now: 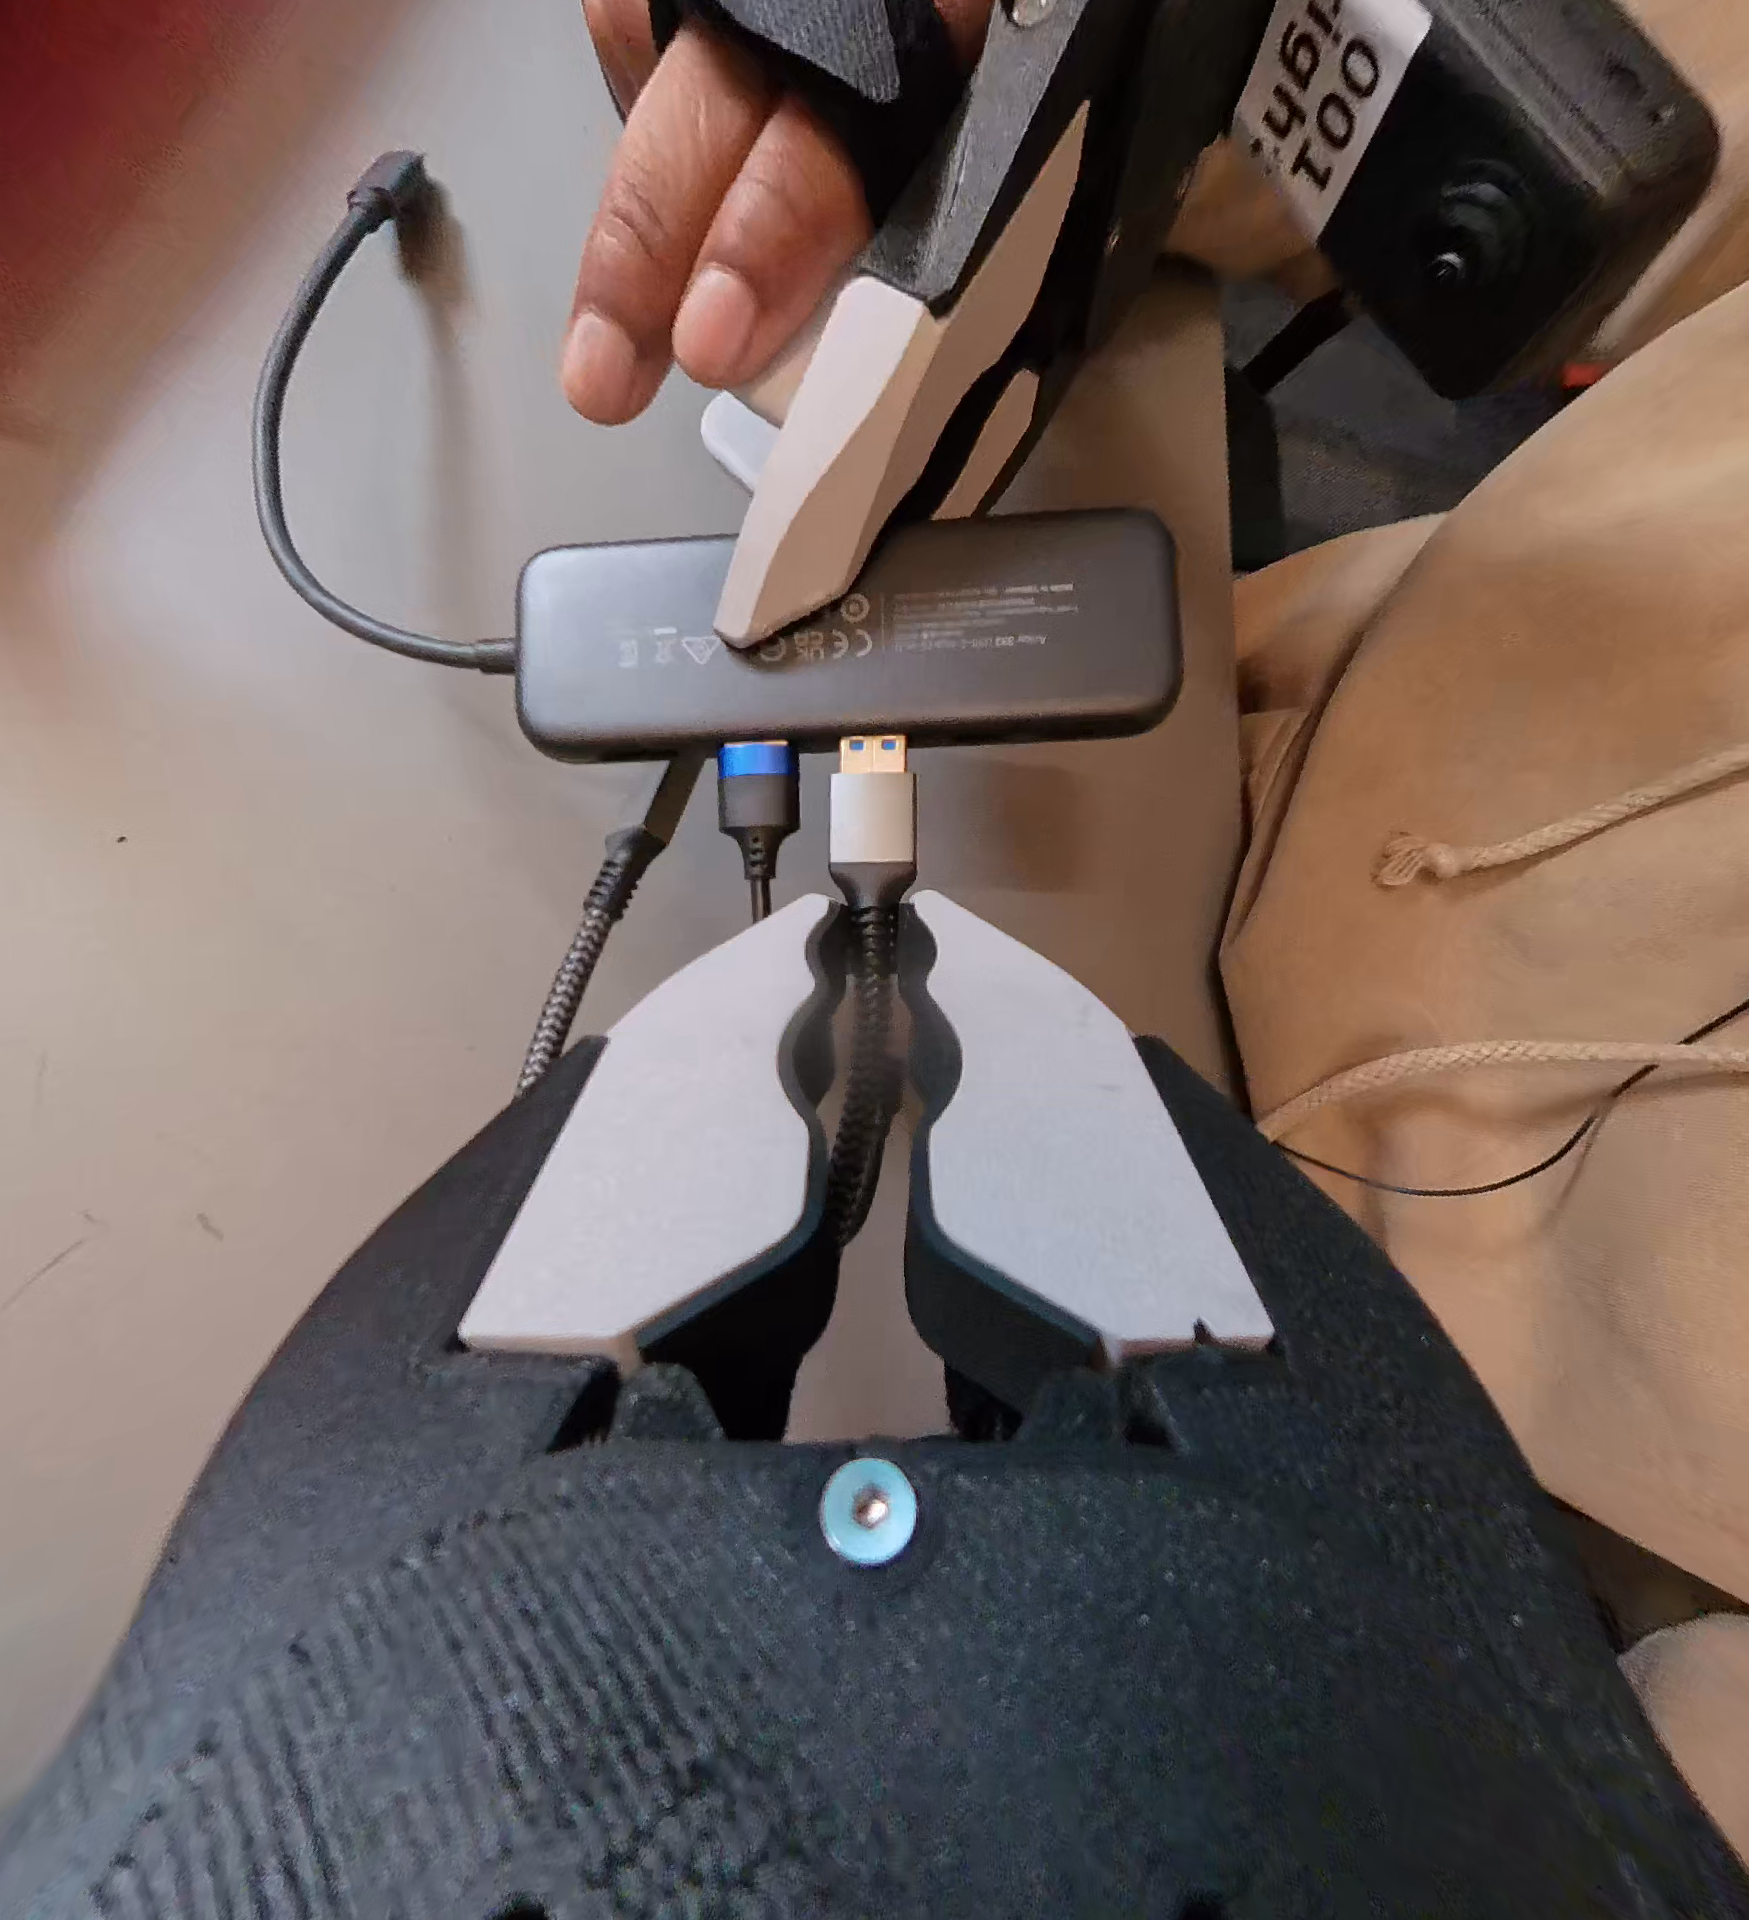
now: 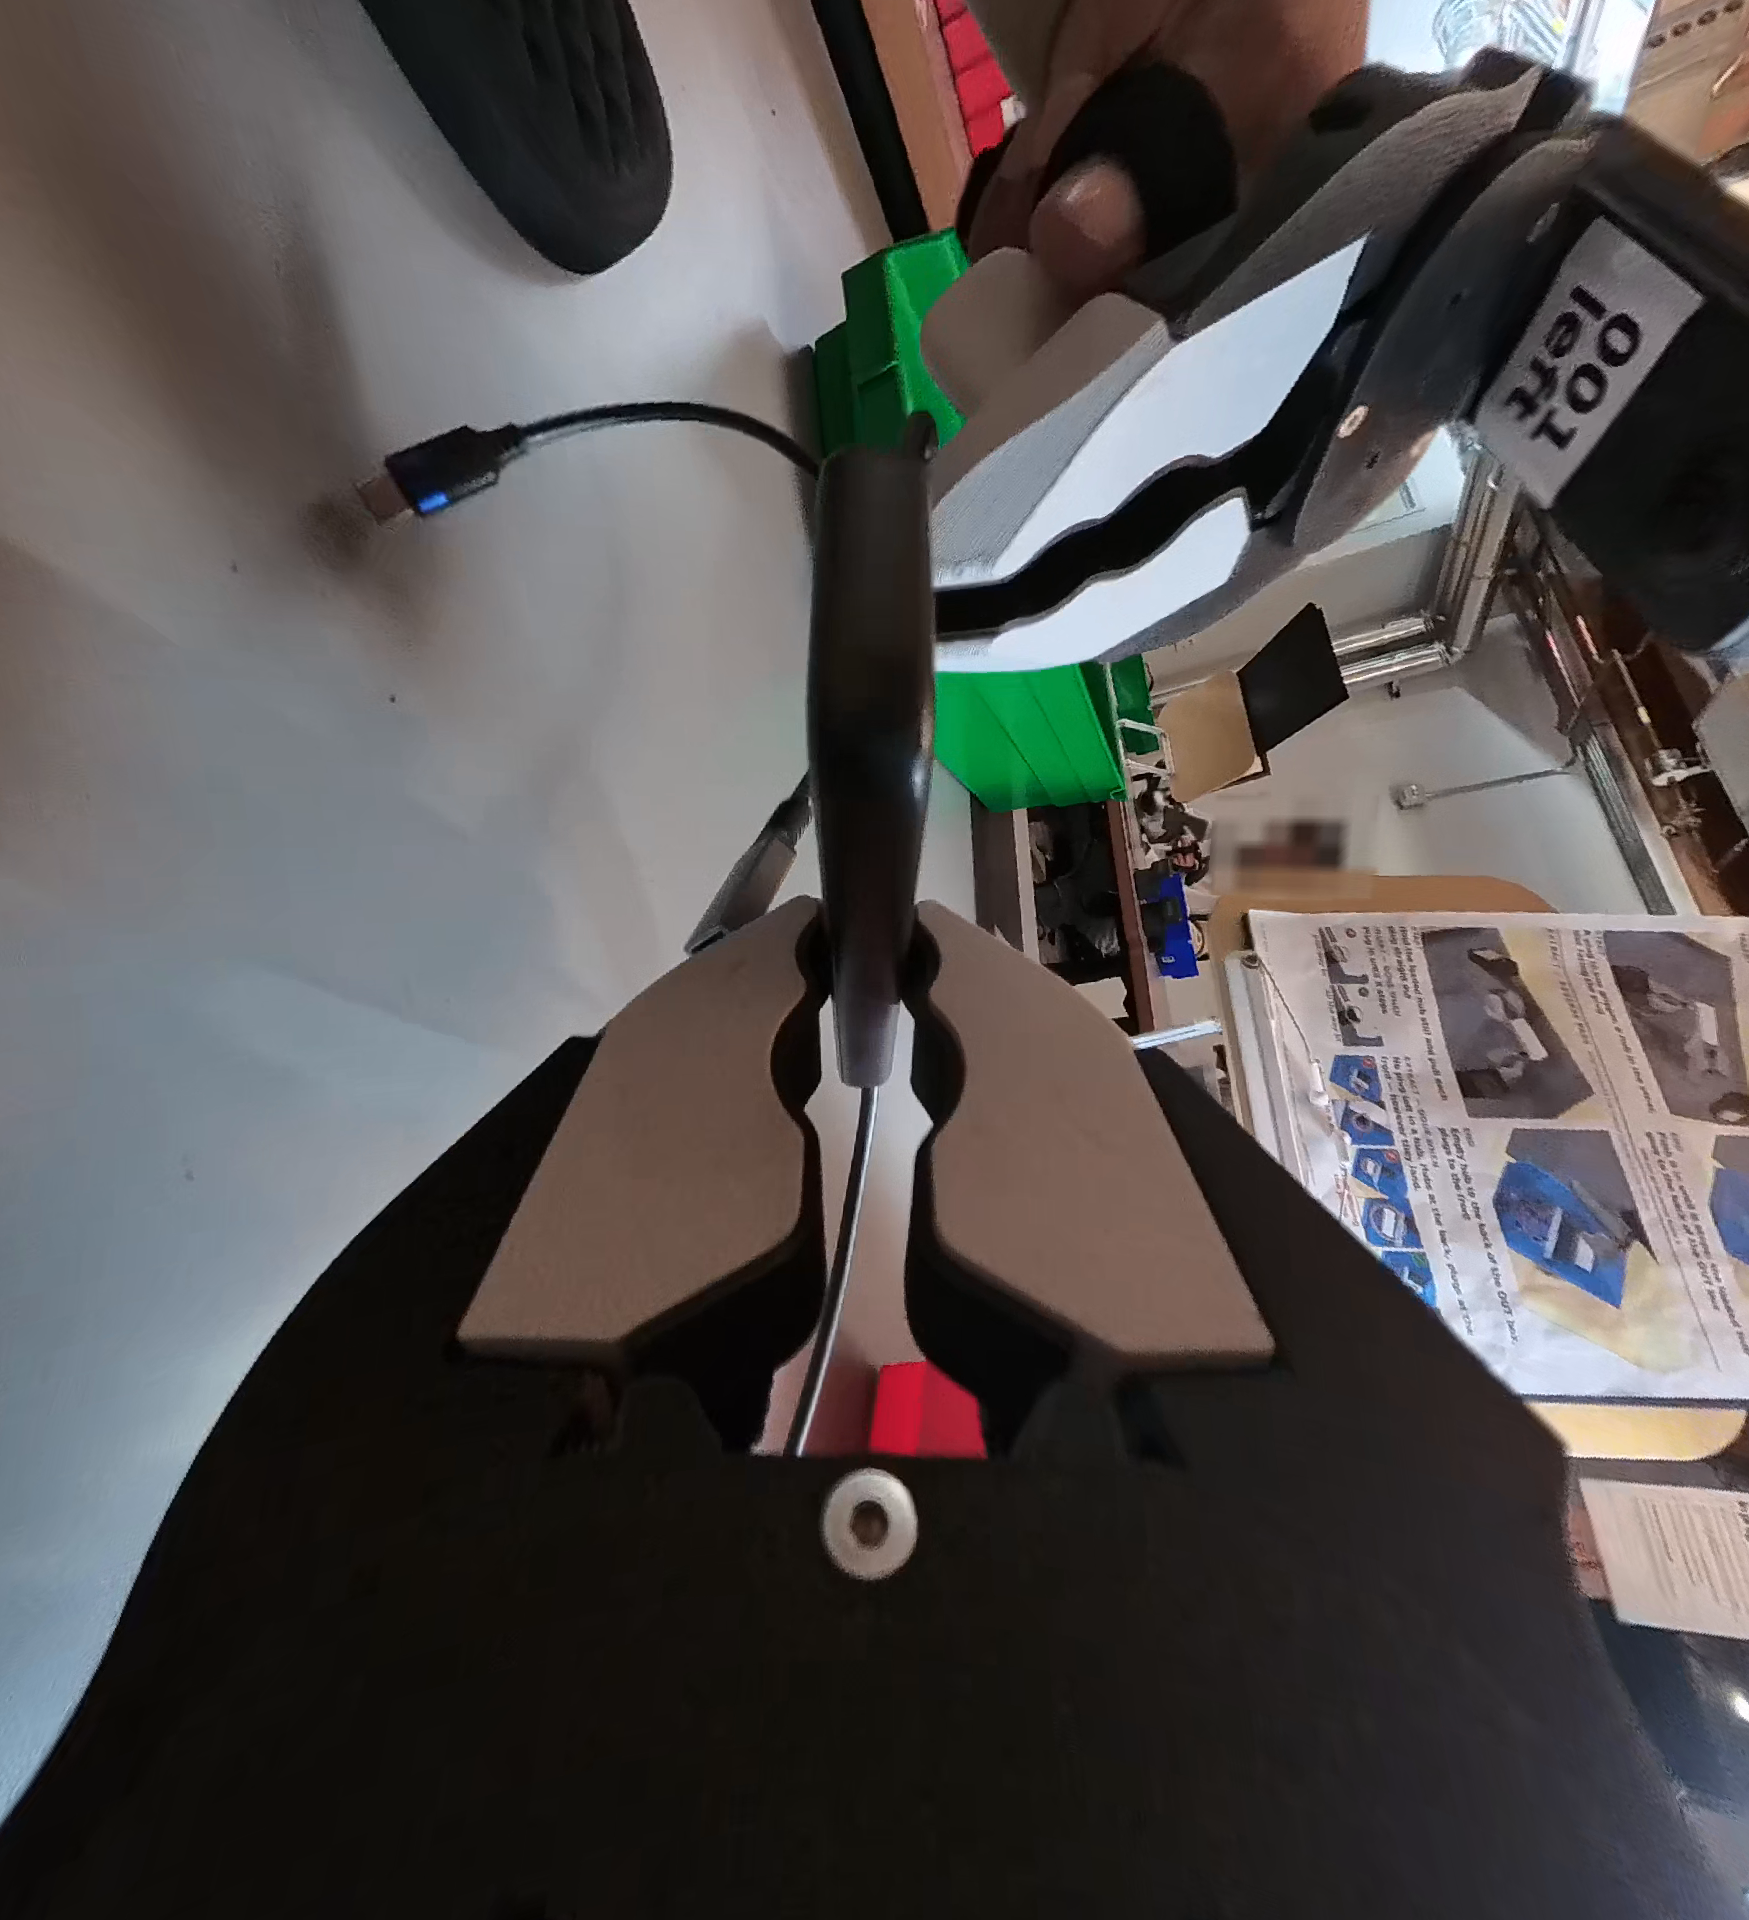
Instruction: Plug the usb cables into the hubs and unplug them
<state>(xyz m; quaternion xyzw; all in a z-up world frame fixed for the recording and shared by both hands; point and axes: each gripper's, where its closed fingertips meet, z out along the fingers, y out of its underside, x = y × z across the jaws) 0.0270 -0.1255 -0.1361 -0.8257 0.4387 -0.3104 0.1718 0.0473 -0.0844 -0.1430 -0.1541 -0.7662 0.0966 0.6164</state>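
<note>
A dark grey hub is held above the table. My right gripper is shut on the hub, which shows edge-on in the right wrist view; this gripper reaches in from above in the left wrist view. My left gripper is shut on the braided cable just behind a silver USB plug. The plug's metal tip sits at a port in the hub's front edge, with much of it still showing. A blue-ringed plug sits in the port to its left. The left gripper also shows in the right wrist view.
The hub's own cable loops left to a loose plug. Another braided cable runs under the hub. A green part and printed sheets lie beyond the table. A beige hoodie is at the right.
</note>
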